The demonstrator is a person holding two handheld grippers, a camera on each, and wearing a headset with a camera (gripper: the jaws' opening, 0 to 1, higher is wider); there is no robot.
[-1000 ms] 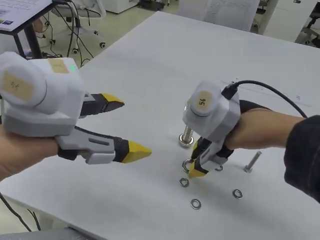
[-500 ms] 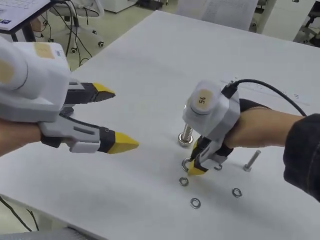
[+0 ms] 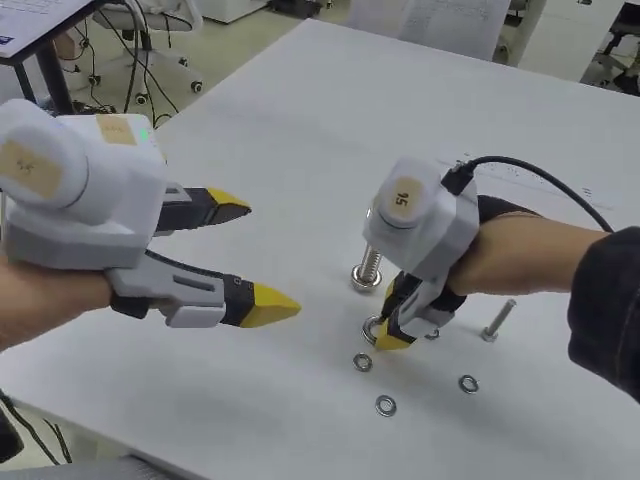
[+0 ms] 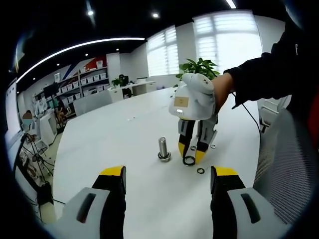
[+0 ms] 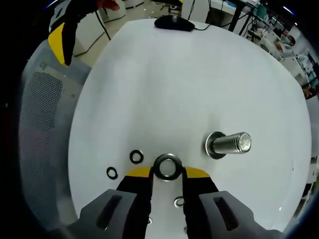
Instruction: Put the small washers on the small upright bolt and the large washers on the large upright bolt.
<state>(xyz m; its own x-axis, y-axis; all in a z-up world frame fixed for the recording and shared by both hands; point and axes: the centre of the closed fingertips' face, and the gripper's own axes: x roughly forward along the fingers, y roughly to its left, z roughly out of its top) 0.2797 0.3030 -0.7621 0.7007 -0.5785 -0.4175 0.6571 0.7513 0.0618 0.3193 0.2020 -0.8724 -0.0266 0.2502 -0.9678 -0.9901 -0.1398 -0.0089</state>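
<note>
The white table (image 3: 300, 120) stands in a bright office, with chairs (image 3: 165, 70) far left. The right gripper (image 3: 385, 335) pinches a large washer (image 5: 167, 167) near the large upright bolt (image 3: 367, 268). The left gripper (image 3: 262, 255) gapes wide, empty.

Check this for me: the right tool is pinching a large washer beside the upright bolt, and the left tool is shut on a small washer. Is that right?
Not quite. The left tool is open and holds nothing, as the left gripper view shows. The rest stands: the right tool is pinching a large washer beside the upright bolt.
</note>
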